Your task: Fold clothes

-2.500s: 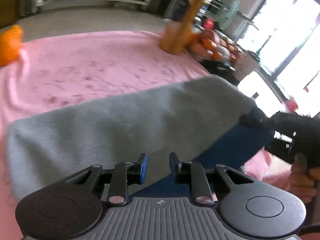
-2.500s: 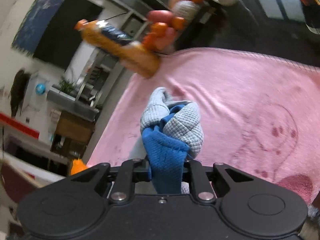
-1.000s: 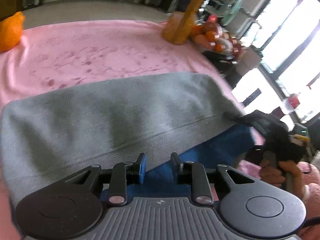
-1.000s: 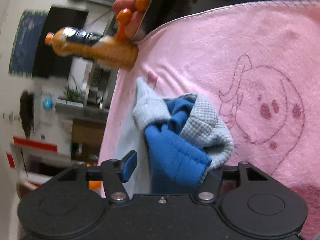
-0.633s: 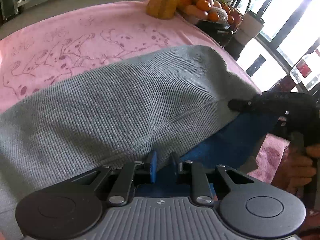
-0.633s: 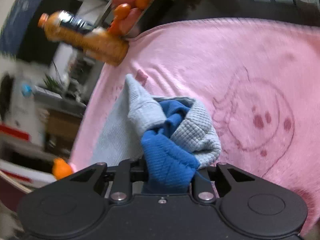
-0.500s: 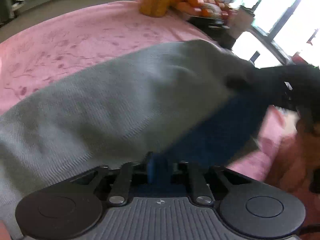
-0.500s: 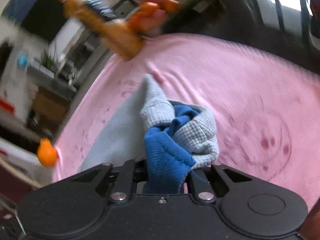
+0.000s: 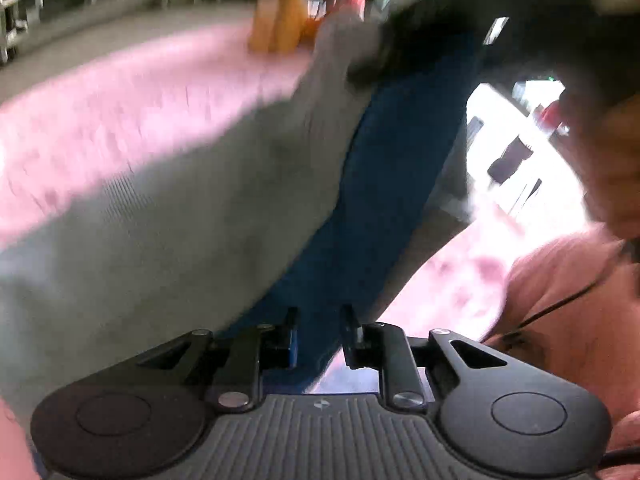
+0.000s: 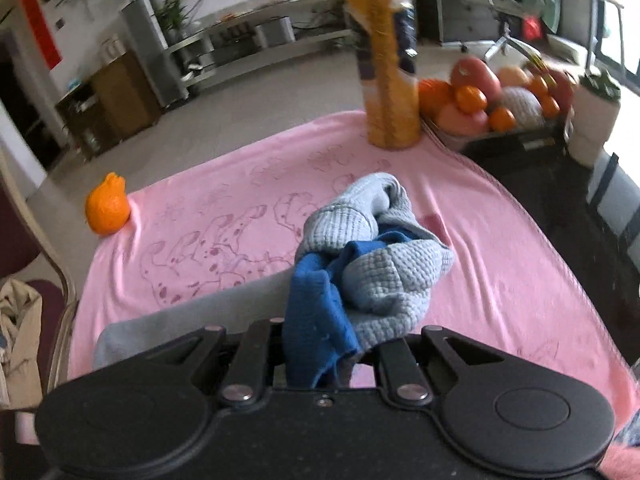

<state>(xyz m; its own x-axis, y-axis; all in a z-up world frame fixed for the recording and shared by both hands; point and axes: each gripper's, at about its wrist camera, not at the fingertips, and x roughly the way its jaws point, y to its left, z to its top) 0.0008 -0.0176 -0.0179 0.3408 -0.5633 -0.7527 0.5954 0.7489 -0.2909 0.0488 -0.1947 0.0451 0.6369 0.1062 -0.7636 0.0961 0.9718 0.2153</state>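
Observation:
A grey knit garment (image 9: 180, 220) with a blue inner side (image 9: 380, 180) lies on a pink blanket (image 9: 120, 92). The left wrist view is blurred. My left gripper (image 9: 318, 320) sits at the garment's near edge. Its jaws are opening, and the blue cloth runs between them with a gap on the right. My right gripper (image 10: 320, 344) is shut on a bunched corner of the garment (image 10: 372, 280) and holds it above the blanket (image 10: 500, 260). In the left wrist view the right gripper (image 9: 500, 12) is high at the upper right, and the cloth's edge is pulled up to it.
An orange drink bottle (image 10: 390, 72) stands at the blanket's far edge beside a basket of fruit (image 10: 500, 100). A single orange (image 10: 107, 210) lies at the far left corner. A chair (image 10: 40, 240) stands at the left. The person's hand (image 9: 608, 160) and pink sleeve (image 9: 560, 300) are at the right.
My right gripper shut on the bunched corner, rolled upright and rose, lifting that end. My left jaws pinched the blue hem half a second ago and have parted again.

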